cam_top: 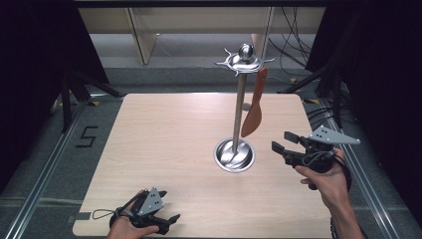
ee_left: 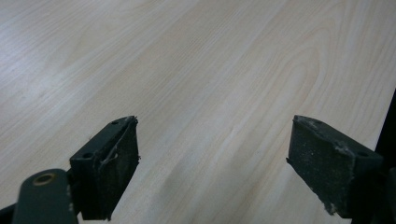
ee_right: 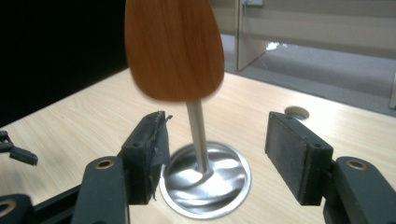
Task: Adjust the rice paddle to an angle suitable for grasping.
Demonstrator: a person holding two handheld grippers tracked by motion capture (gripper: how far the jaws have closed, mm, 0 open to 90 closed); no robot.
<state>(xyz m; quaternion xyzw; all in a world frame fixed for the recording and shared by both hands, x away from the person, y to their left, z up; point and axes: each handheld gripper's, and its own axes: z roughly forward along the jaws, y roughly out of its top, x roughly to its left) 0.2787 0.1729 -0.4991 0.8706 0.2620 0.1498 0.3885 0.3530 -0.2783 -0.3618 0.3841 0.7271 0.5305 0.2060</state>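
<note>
Jaws open on both grippers, nothing held.
Right gripper (cam_top: 283, 141), frame right, faces the stand (cam_top: 239, 107); a wooden spatula (cam_top: 254, 106) hangs there above centre. Left gripper (cam_top: 169, 223) rests bottom left on the table (cam_top: 164, 134).

Wooden spatula (cam_top: 254, 107) hanging on metal stand (cam_top: 239, 107), light wood table (cam_top: 164, 144).

Stand rises from a round dish base right of table centre; spatula hangs from a hook on the top ring, blade down, just beside the pole. Right gripper (cam_top: 284, 143) sits right of the base, jaws apart, pointing toward it, nothing between. Left gripper (cam_top: 171, 224) low at the near edge, well apart from the stand.
</note>
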